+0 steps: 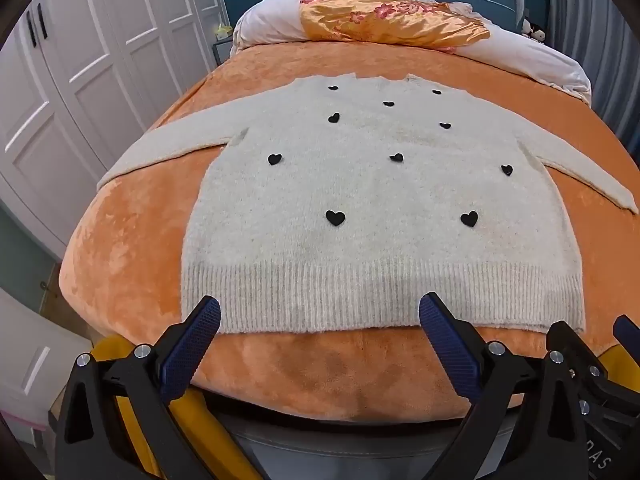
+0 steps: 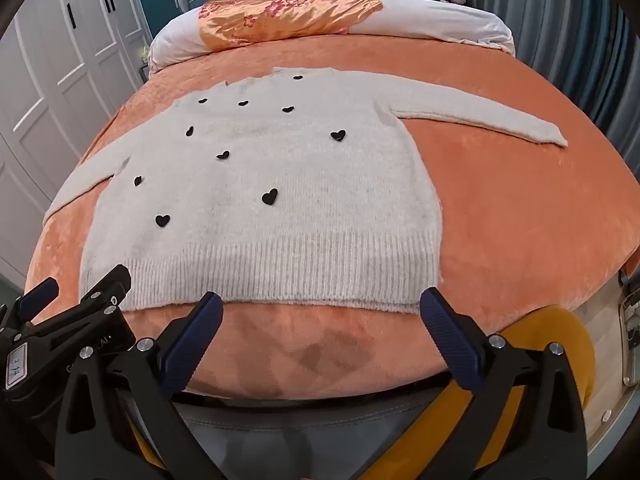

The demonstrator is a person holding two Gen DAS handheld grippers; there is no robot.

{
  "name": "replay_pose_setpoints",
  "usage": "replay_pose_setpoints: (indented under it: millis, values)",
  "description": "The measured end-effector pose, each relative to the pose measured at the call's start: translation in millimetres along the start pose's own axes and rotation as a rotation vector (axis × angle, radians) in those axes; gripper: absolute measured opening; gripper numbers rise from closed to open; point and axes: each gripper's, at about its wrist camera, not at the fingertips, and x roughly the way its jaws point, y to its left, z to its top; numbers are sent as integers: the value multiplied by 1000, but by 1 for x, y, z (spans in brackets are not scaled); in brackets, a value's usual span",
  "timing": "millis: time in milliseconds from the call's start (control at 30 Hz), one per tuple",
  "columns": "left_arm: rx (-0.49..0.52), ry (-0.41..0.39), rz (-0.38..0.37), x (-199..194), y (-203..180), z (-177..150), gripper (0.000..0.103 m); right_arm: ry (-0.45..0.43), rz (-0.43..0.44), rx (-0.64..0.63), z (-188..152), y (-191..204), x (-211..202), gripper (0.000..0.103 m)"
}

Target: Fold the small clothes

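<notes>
- At the far left of the left wrist view we see the white wardrobe doors (image 1: 80, 60); they play no part in the folding and only mark the left side of the bed.
- The left sleeve (image 1: 160, 152) lies stretched out toward the left edge of the orange blanket (image 1: 120, 272), we think so that it can be folded inward over the body first.
- Our left gripper (image 1: 320, 320) hangs over the near edge of the bed with its claw spread wide and nothing between the fingers; it points down at the left part of the ribbed hem (image 1: 360, 296), apart from it.
- The cream sweater with black hearts (image 1: 360, 200) is the thing to fold. It lies flat, front up, in the middle of the blanket, hem toward the near edge and neck toward the pillows (image 1: 540, 64) at the far edge, so both sides are easy to reach.
- Our right gripper (image 2: 322, 312) is also spread wide and empty, over the near edge beside the right part of the hem; both claws seem ready to start, and no fold is made yet.
- The right sleeve (image 2: 480, 120) reaches toward the right edge of the blanket, flat and straight.
</notes>
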Motion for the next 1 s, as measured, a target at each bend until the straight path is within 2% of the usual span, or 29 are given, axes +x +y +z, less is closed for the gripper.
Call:
replay_pose_setpoints:
  millis: [200, 333, 1000]
  values:
    - [-2, -12, -4, -2, 1, -2, 97, -32, -45, -37, 1, 11, -5, 97]
    - [-1, -8, -4, -6, 0, 1, 97, -30, -23, -24, -2, 1, -7, 97]
    - [7, -3, 16, -4, 1, -1, 97, -34, -38, -33, -1, 6, -9, 97]
